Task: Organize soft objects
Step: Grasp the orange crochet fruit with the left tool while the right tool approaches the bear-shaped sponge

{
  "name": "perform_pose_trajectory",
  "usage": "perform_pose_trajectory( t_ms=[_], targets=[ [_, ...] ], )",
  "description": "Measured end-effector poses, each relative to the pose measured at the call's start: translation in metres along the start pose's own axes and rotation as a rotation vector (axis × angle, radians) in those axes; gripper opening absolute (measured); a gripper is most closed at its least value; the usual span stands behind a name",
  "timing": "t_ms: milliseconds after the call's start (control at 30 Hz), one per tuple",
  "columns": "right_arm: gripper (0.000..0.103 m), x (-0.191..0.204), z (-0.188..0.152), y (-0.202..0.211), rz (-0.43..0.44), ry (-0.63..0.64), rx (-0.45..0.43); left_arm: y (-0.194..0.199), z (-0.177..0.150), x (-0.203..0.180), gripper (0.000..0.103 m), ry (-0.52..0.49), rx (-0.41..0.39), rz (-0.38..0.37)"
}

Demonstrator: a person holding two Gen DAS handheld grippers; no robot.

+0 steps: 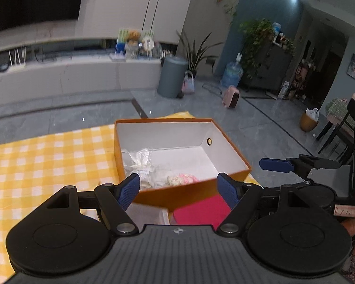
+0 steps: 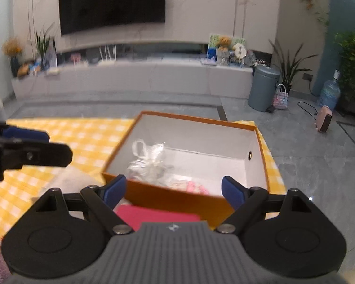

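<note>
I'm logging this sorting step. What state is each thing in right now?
Orange box: open, no lid, on the yellow checked cloth.
Clear plastic bag: inside the box, crumpled.
Pink knitted item: inside the box, by the near wall.
Red flat item: outside the box, on the near side.
Left gripper: open, empty.
Right gripper: open, empty.

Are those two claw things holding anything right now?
No. The left gripper and right gripper are both open with nothing between their fingers; the bagged items lie loose in the orange box.
</note>
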State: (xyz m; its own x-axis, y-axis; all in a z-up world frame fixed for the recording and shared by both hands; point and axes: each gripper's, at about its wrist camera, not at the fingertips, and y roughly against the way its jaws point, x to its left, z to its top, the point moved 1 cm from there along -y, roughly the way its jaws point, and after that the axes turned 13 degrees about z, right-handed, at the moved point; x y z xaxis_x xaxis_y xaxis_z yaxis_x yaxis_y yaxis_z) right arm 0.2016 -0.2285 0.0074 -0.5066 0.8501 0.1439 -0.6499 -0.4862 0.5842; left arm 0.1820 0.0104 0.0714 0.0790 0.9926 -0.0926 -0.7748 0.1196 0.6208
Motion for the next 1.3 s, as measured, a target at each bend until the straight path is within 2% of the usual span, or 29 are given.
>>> perform_pose_trajectory(
  t_ms=[133, 267, 433, 467, 533, 600, 800, 967, 1100, 1300],
  targets=[
    [0.086, 0.029, -0.036, 0.027, 0.029, -0.029, -0.084, 0.032, -0.037, 0.000, 0.087, -0.016, -0.042, 0.012],
    [0.086, 0.058, -0.068, 0.042, 0.051, -0.038, -0.120, 0.050, -0.074, 0.012, 0.087, -0.008, -0.035, 0.029],
    [0.087, 0.090, -0.112, 0.050, 0.035, -0.088, -0.194, 0.060, -0.114, 0.034, 0.087, 0.071, 0.004, 0.049],
    [0.092, 0.093, -0.119, 0.051, 0.023, -0.087, -0.209, 0.061, -0.122, 0.038, 0.087, 0.088, 0.010, 0.056],
    [0.094, 0.102, -0.135, 0.050, 0.005, -0.067, -0.230, 0.060, -0.133, 0.046, 0.087, 0.115, 0.026, 0.071],
    [0.094, 0.108, -0.145, 0.046, 0.001, -0.034, -0.218, 0.057, -0.145, 0.055, 0.087, 0.126, 0.040, 0.092],
    [0.094, 0.120, -0.158, 0.025, 0.030, 0.012, -0.141, 0.046, -0.168, 0.082, 0.086, 0.134, 0.120, 0.253],
    [0.094, 0.125, -0.165, 0.011, 0.032, 0.020, -0.107, 0.036, -0.172, 0.106, 0.086, 0.179, 0.169, 0.315],
    [0.094, 0.125, -0.170, -0.001, 0.039, 0.012, -0.067, 0.011, -0.169, 0.116, 0.086, 0.134, 0.248, 0.384],
    [0.094, 0.122, -0.173, -0.014, 0.042, -0.002, -0.031, -0.024, -0.182, 0.126, 0.086, 0.095, 0.397, 0.429]
  ],
)
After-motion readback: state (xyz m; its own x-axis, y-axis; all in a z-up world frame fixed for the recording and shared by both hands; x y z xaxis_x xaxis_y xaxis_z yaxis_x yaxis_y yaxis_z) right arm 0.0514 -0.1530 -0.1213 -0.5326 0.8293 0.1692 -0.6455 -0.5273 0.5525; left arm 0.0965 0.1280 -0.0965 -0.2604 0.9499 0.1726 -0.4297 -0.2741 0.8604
